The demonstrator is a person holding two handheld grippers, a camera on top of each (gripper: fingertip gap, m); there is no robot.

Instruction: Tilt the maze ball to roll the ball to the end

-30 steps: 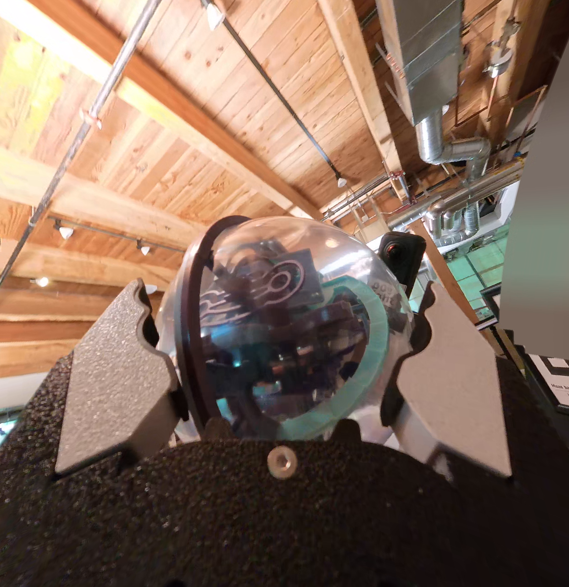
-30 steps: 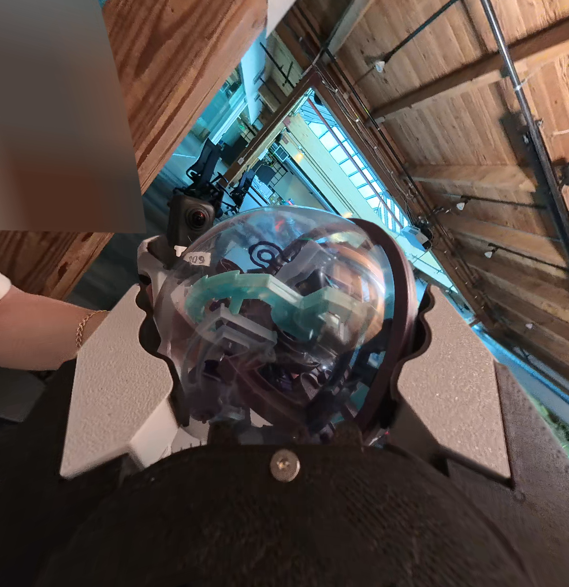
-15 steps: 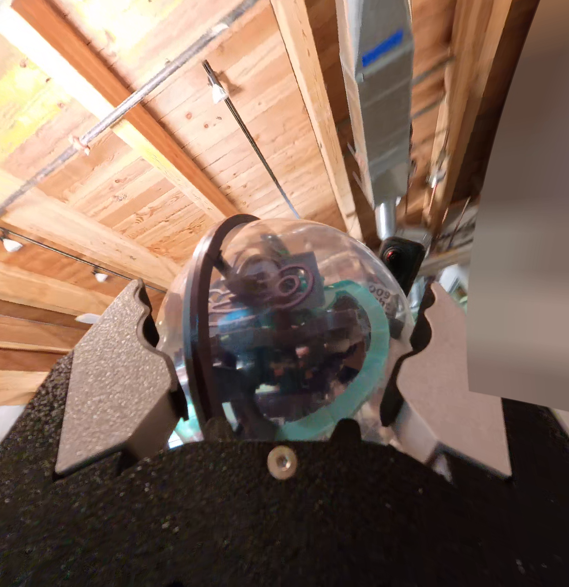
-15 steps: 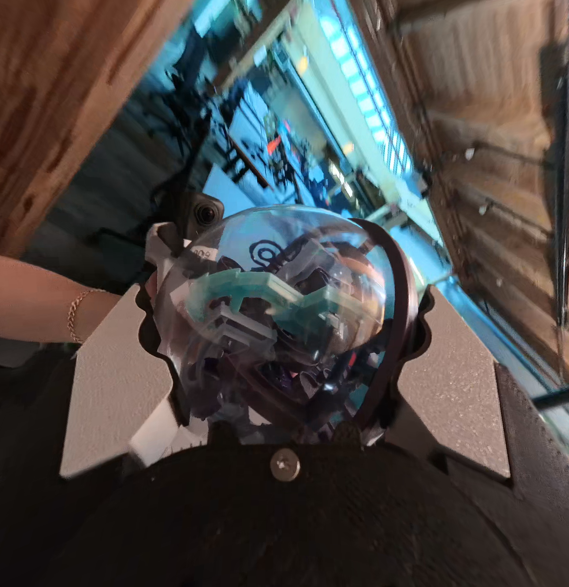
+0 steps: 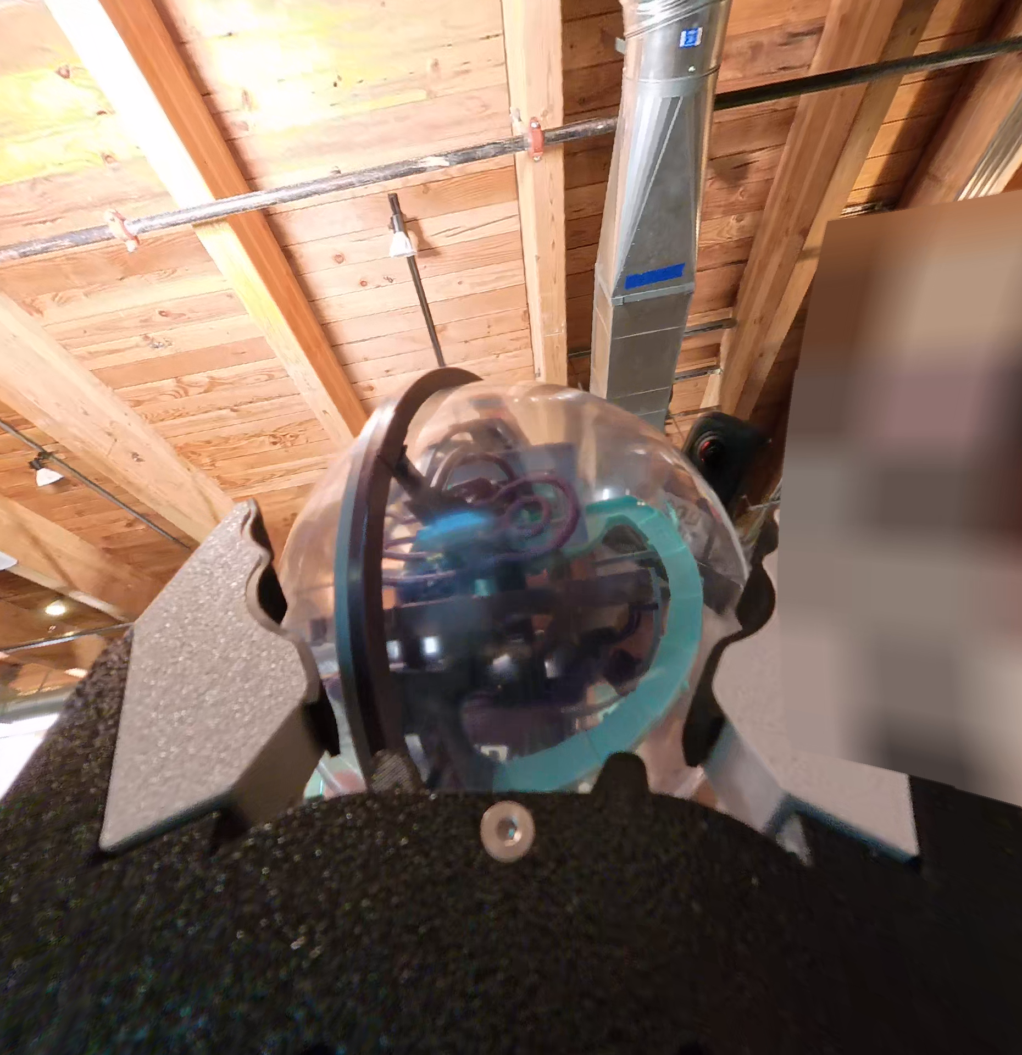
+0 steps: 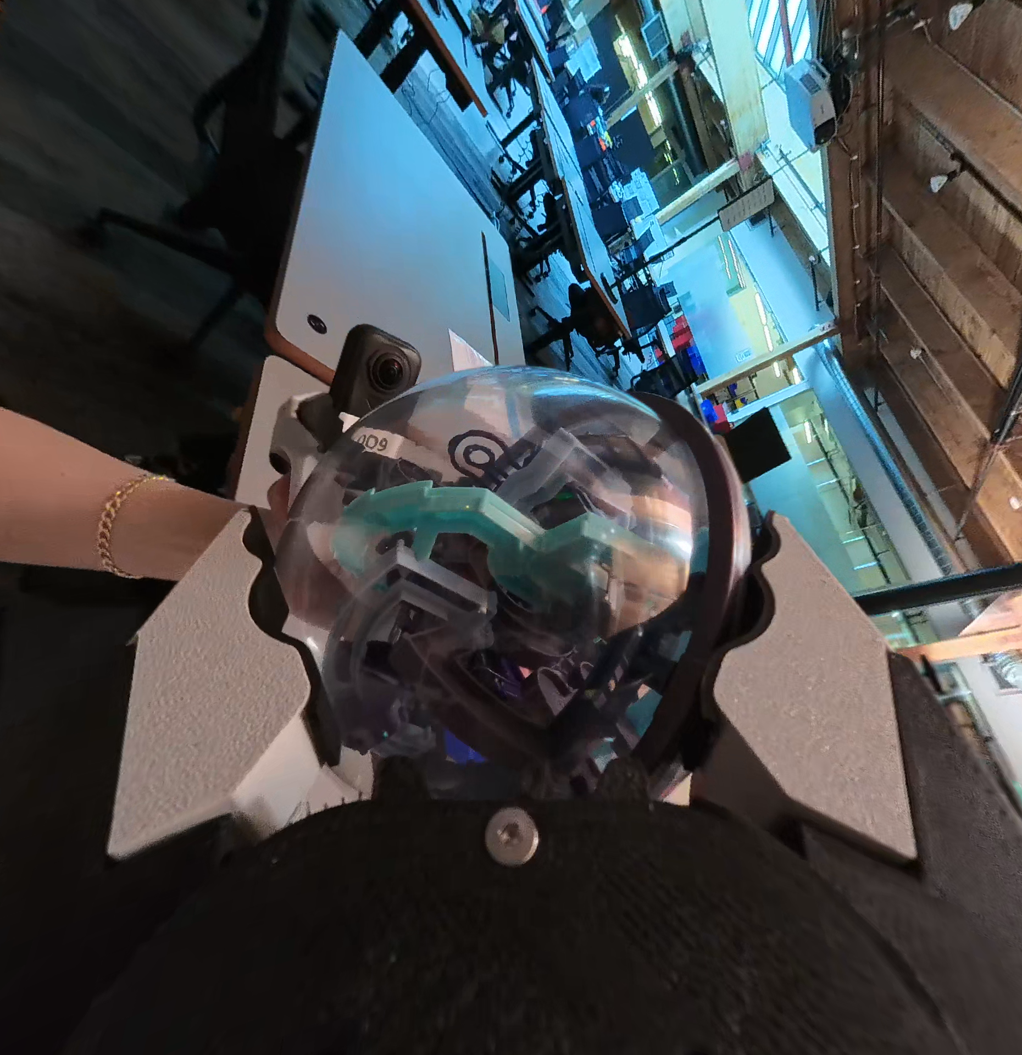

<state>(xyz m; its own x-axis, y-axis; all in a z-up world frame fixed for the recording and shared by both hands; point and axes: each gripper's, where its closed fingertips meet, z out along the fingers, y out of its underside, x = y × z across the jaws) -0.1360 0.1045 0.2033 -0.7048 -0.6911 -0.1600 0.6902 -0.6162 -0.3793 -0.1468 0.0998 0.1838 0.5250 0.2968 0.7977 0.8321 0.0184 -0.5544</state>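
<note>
The maze ball (image 5: 514, 582) is a clear sphere with a dark equator ring and teal and purple tracks inside. It fills the middle of the left wrist view, held up in the air. My left gripper (image 5: 511, 571) is shut on it, its grey fingers (image 5: 212, 656) pressing on both sides. The ball also shows in the right wrist view (image 6: 509, 571), where my right gripper (image 6: 509, 576) is shut on it from the opposite side, fingers (image 6: 805, 685) against the shell. I cannot make out the small ball inside the maze.
The left wrist view looks up at wooden ceiling beams (image 5: 223, 188) and a metal duct (image 5: 651, 228). The other gripper's camera (image 6: 377, 365) and a person's wrist with a bracelet (image 6: 120, 525) lie behind the ball. A white table (image 6: 394, 228) lies beyond.
Both grippers have turned together with the maze ball still gripped. The left view swung across the ceiling; the right view swung from the ceiling down toward the tables and room.
</note>
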